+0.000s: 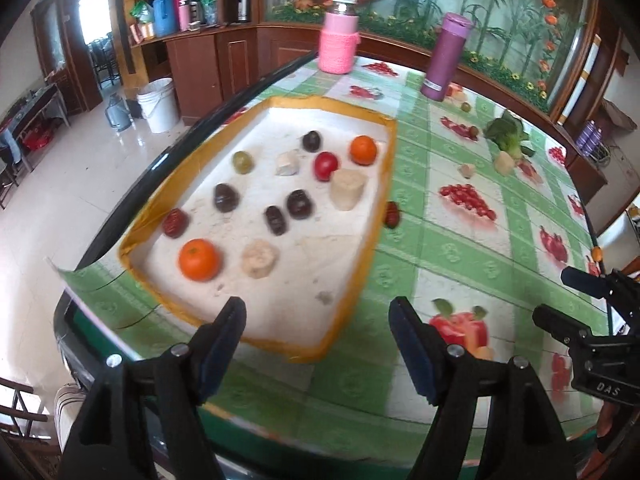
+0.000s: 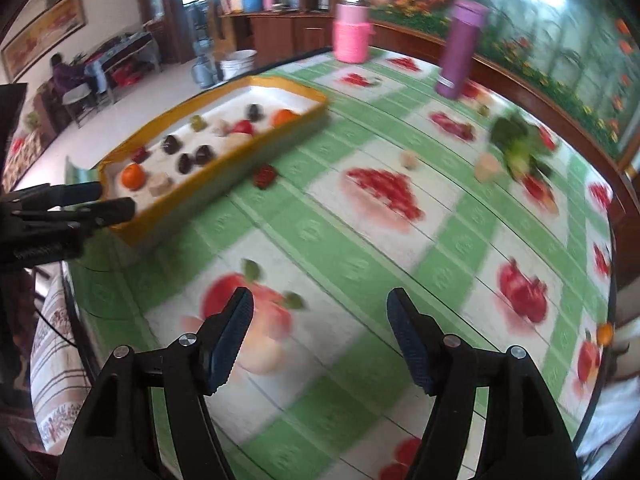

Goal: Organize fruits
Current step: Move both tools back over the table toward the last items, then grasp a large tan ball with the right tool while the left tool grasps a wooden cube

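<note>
- Left gripper (image 1: 318, 322): jaws apart, nothing between them; hangs over the near end of the tray, tilted down at the table.
- Right gripper (image 2: 320, 316): jaws likewise parted and empty, over bare tablecloth (image 2: 360, 240) with a printed apple beneath. View smeared by blur.
- Tray (image 1: 384, 184): shallow, yellow-rimmed, white inside, on the left part of the table, one corner near the table edge.
- In the tray, near end: an orange (image 1: 199, 260) beside a pale banana chunk (image 1: 260, 259); a red date (image 1: 175, 222) just behind.
- Middle: three dark fruits (image 1: 276, 220), a larger pale chunk (image 1: 348, 189).
- Far end: green fruit (image 1: 243, 162), small pale piece (image 1: 288, 163), red tomato (image 1: 325, 165), dark plum (image 1: 311, 141), second orange (image 1: 363, 150).
- Outside the tray, just beside its right rim: one red date on the cloth (image 2: 265, 176).
- Further right, well apart: two pale pieces (image 2: 410, 159) and a leafy green vegetable (image 2: 520, 140).
- Far edge: pink knit-covered jar (image 1: 337, 38), purple flask (image 1: 444, 56).
- Beyond: wooden cabinets, white bucket (image 1: 158, 104) on the floor.
</note>
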Tool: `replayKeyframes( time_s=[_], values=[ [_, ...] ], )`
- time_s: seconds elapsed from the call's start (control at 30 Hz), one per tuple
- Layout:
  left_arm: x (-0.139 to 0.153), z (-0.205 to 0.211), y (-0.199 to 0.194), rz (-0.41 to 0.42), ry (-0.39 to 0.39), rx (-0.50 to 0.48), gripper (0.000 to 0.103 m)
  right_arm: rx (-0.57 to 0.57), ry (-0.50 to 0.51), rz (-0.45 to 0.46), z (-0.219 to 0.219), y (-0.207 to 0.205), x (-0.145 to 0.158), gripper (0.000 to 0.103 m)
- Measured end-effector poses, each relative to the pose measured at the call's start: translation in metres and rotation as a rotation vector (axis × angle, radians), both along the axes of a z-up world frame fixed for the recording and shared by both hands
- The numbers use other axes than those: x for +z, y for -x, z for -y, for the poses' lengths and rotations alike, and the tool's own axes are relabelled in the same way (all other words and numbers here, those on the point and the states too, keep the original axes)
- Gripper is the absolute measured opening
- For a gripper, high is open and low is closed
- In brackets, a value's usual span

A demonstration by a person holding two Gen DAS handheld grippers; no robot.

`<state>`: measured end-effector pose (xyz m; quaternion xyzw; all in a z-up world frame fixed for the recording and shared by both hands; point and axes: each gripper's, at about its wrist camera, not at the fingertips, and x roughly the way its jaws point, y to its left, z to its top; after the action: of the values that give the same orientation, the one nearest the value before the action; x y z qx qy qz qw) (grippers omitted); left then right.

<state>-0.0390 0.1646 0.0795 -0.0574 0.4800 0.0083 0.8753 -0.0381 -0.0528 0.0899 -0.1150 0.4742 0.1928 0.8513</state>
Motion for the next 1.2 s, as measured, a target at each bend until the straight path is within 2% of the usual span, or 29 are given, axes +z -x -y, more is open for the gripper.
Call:
replayKeyframes(
  time_s=[0.2,0.33,0.43,0.7,0.83,0.93,1.0,1.03,1.07,1.2],
  values=[
    [0.014,0.059,-0.034,-0.017,0.011,-0.131,0.077,-0.196,0.009,0.005,0.087,-0.019,-0.002,0.069],
    [0.017,0.093,-0.061,-0.041,0.022,-0.197,0.077,-0.281,-0.003,0.018,0.124,-0.046,0.002,0.069],
    [0.012,0.11,-0.082,-0.065,0.007,-0.224,0.077,-0.34,-0.038,0.033,0.142,-0.081,0.004,0.069],
    [0.002,0.133,-0.138,-0.115,-0.062,-0.274,0.077,-0.367,-0.076,0.008,0.125,-0.2,-0.021,0.07],
    [-0.007,0.136,-0.158,-0.136,-0.079,-0.291,0.077,-0.364,-0.074,-0.045,0.113,-0.235,-0.043,0.07],
    [-0.015,0.142,-0.173,-0.151,-0.059,-0.302,0.077,-0.308,-0.001,-0.047,0.094,-0.246,-0.056,0.069],
    [-0.021,0.149,-0.181,-0.162,-0.044,-0.313,0.077,-0.265,0.074,-0.031,0.08,-0.248,-0.062,0.062],
    [-0.024,0.154,-0.185,-0.164,-0.042,-0.317,0.077,-0.248,0.063,-0.013,0.078,-0.247,-0.061,0.045],
    [-0.026,0.159,-0.189,-0.164,-0.038,-0.324,0.077,-0.244,0.056,-0.02,0.078,-0.248,-0.06,0.034],
    [-0.037,0.175,-0.205,-0.162,-0.039,-0.331,0.077,-0.242,0.022,-0.024,0.086,-0.238,-0.054,0.034]
  ],
)
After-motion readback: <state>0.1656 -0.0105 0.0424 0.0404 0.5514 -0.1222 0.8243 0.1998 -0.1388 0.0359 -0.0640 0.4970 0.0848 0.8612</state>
